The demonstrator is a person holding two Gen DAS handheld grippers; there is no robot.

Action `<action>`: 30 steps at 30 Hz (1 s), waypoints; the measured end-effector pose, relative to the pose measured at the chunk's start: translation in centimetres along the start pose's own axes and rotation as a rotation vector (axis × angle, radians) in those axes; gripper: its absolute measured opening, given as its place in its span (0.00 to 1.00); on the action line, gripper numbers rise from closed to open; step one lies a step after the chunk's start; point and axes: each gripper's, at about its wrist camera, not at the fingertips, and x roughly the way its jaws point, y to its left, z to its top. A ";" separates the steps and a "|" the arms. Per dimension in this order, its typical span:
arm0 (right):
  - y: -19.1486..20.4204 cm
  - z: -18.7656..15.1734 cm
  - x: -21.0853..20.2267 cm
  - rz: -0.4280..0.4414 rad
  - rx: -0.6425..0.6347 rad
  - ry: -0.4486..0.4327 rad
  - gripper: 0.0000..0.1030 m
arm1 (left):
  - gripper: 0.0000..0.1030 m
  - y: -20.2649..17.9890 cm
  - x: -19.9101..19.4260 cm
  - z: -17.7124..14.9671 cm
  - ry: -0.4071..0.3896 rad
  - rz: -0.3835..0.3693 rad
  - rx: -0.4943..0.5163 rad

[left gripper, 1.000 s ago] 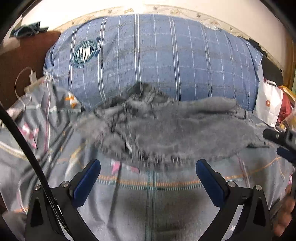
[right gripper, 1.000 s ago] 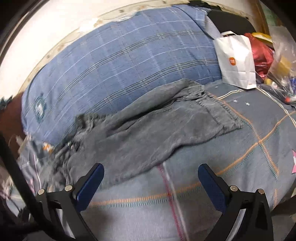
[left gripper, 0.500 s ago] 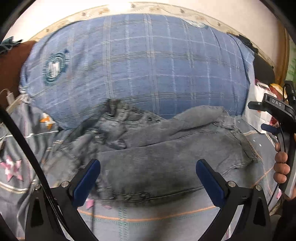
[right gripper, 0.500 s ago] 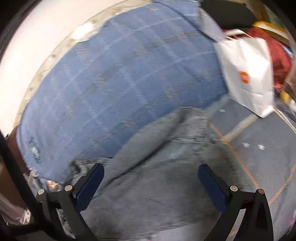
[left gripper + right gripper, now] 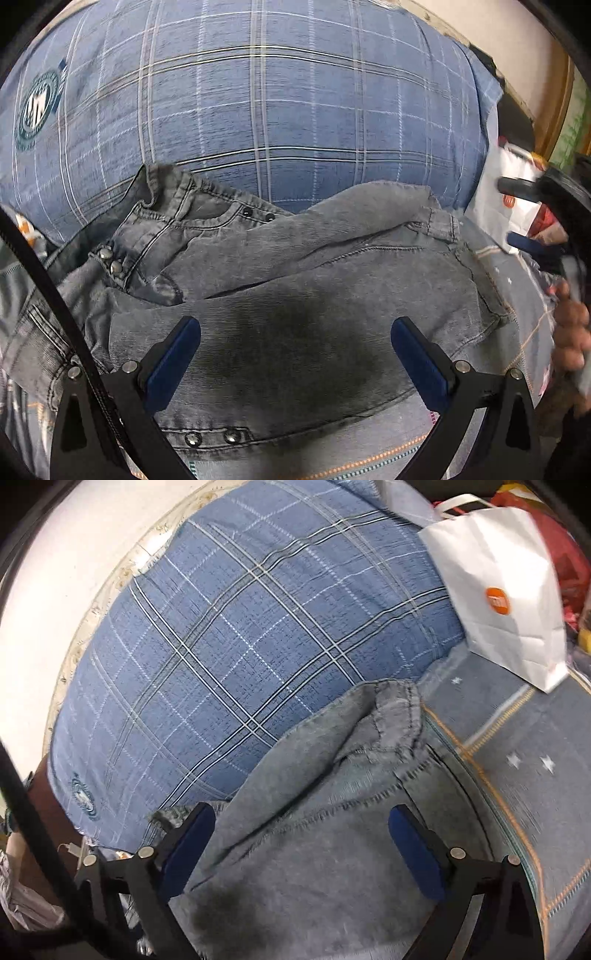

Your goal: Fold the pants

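Because the grey denim pants (image 5: 295, 295) are soft but fairly thick, they will likely drape and sag when lifted, with some weight at the snapped waistband; the firmest places to pinch are probably the stitched hem and the waistband edge rather than the loose middle. They lie crumpled on the bed (image 5: 524, 775), partly doubled over, their far edge touching the blue plaid pillow (image 5: 277, 110), with metal snaps showing at left and along the near edge. The left claw (image 5: 295, 354) hangs over them with jaws apart, holding nothing. The right claw (image 5: 301, 843) is likewise spread wide above the hem end.
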 end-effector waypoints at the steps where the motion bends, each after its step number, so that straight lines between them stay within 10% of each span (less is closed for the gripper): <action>1: 0.4 1.1 1.3 -0.012 -0.006 0.024 0.91 | 0.99 0.7 -0.1 -0.2 -0.012 0.006 -0.016; 15: -4.4 10.4 18.3 -0.229 0.212 0.213 0.54 | 0.99 4.2 1.5 0.4 0.038 0.011 -0.108; 16: -4.8 10.4 18.8 -0.217 0.219 0.226 0.48 | 0.99 4.2 1.5 0.4 0.038 0.012 -0.106; 18: -5.6 10.1 19.3 -0.201 0.244 0.251 0.04 | 0.99 4.0 1.3 0.5 0.033 0.010 -0.096; 30: -3.4 -0.6 5.4 -0.016 0.219 0.113 0.04 | 0.99 -1.0 4.3 7.6 0.132 -0.186 -0.180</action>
